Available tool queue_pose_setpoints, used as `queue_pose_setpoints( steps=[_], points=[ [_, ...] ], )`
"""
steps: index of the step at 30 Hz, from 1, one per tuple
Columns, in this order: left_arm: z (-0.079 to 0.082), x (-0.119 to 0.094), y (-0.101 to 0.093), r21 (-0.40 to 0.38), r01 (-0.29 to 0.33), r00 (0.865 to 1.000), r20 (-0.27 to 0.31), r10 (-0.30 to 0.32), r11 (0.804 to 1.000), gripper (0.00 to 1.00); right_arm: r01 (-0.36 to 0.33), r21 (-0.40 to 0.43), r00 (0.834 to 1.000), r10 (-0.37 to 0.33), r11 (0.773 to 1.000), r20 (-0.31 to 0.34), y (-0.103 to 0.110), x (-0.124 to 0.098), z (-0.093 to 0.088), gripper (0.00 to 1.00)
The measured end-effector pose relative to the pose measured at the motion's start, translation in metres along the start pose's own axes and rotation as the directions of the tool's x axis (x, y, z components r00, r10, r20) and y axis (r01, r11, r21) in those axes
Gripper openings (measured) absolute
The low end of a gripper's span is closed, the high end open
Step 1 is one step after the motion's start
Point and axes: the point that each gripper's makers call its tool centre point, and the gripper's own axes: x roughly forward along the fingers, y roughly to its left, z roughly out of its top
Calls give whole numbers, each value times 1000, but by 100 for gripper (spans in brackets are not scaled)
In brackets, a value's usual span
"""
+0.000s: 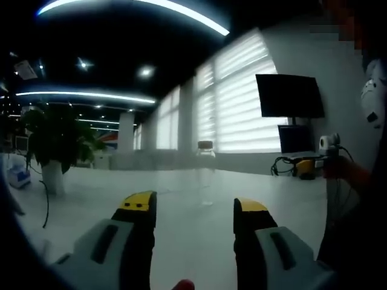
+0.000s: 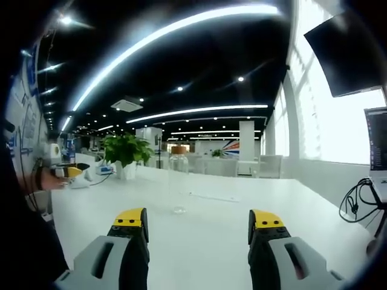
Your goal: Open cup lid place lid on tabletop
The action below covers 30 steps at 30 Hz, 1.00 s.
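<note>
A clear cup with a brownish lid [image 1: 205,145] stands upright on the white table [image 1: 181,241], ahead of my left gripper [image 1: 195,210] and well apart from it. The jaws of this gripper are spread with nothing between them. In the right gripper view the same transparent cup [image 2: 178,181] stands with its lid [image 2: 179,149] on top, ahead of my right gripper [image 2: 199,225]. That gripper is open too and holds nothing. The cup's clear body is faint against the table.
A potted plant [image 1: 54,145] stands at the left of the table, also seen as the plant [image 2: 126,154]. A monitor [image 1: 289,96], cables [image 1: 290,166] and a person's hand [image 1: 347,172] are at the right. Cables [image 2: 360,202] lie near the right edge.
</note>
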Motion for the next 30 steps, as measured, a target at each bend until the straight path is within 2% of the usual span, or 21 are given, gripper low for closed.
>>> queue_pose_setpoints(
  steps=[3, 10, 17, 23, 30],
  points=[
    [-2, 2, 1, -32, 3, 1000, 3, -3, 999, 50, -2, 3, 1000, 2, 1000, -3, 0, 0, -1, 61],
    [-11, 9, 4, -47, 4, 1000, -6, -5, 999, 49, 4, 11, 1000, -4, 1000, 7, -1, 3, 4, 59],
    [-9, 16, 5, -26, 10, 1000, 14, -10, 1000, 48, 3, -33, 1000, -3, 999, -16, -3, 13, 7, 57],
    [-17, 26, 6, -33, 28, 1000, -10, -28, 999, 49, -8, -38, 1000, 8, 999, -19, -3, 22, 10, 57],
    [-14, 36, 7, -37, 36, 999, -2, -36, 999, 49, -42, -49, 999, 41, 998, -18, 1, 38, 16, 57]
  ],
)
